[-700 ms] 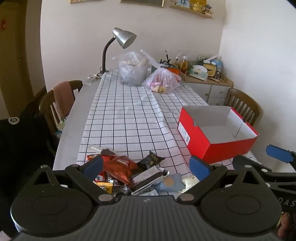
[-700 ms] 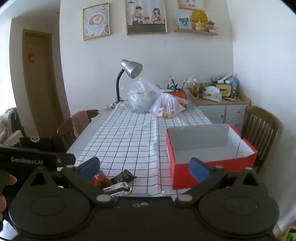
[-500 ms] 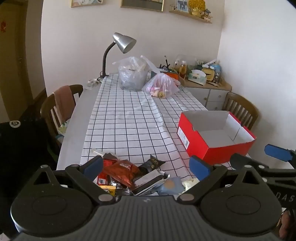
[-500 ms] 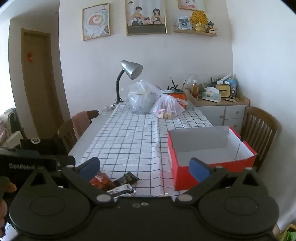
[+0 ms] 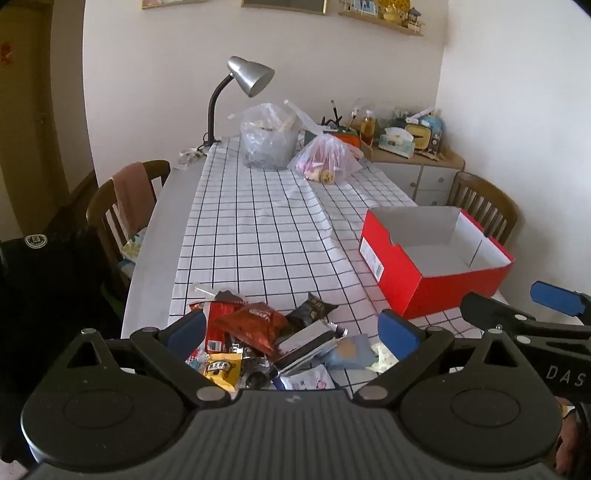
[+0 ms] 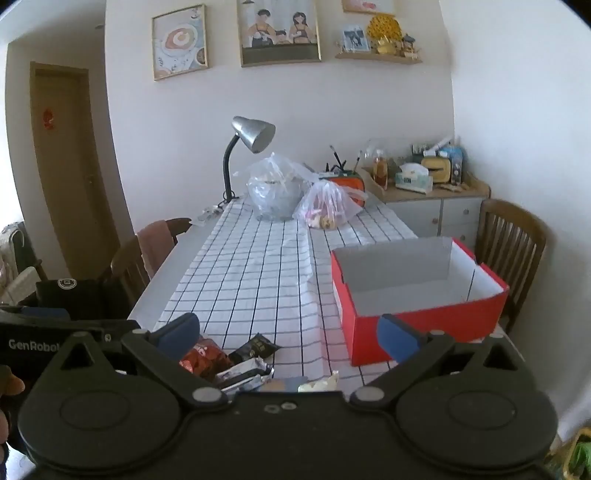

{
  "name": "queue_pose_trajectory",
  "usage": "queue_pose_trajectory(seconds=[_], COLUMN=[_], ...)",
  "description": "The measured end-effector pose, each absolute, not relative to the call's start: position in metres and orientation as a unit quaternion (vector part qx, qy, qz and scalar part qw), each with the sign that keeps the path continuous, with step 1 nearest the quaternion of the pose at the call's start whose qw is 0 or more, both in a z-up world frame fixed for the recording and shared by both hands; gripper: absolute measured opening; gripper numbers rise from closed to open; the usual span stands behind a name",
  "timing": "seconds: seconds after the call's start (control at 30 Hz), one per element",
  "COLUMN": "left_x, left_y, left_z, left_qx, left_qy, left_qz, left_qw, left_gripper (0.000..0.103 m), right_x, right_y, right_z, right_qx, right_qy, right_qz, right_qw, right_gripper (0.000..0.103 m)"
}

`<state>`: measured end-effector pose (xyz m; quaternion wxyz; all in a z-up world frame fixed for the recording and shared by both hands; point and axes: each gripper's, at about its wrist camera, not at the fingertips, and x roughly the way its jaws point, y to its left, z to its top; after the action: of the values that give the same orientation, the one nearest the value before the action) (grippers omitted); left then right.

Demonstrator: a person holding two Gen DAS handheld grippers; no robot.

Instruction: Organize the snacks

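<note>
The snack pile (image 5: 266, 339) lay at the near edge of the checked surface (image 5: 258, 229), below and between the left gripper (image 5: 291, 328) fingers, spread wide and empty. The right gripper (image 6: 288, 332) was equally wide, holding nothing. Right of the pile, the red box (image 5: 436, 258) stood empty. Far off sat two plastic bags (image 5: 269, 142). Only the right view showed wall pictures (image 6: 279, 31).

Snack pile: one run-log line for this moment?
stage: pre-grasp | left gripper: open, above snack pile | right gripper: open, empty | red box: empty, right of pile
</note>
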<state>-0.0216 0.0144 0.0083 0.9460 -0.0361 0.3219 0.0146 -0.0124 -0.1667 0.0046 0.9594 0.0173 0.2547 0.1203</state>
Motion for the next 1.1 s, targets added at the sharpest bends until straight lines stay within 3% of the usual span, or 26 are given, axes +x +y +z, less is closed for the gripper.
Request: queue_pose_trajectory(seconds=[1.1], left_x=[-0.035], left_y=[0.019], left_z=[0.01], left_qx=[-0.043], left_qy=[0.327], left_qz=[0.011], left_qw=[0.944], left_gripper=[0.1], right_x=[-0.03], right_y=[-0.164], right_z=[0.004], right_qx=[0.015], right_qy=[0.27], right_qz=[0.115], right_qw=[0.956], right_gripper=[0.103])
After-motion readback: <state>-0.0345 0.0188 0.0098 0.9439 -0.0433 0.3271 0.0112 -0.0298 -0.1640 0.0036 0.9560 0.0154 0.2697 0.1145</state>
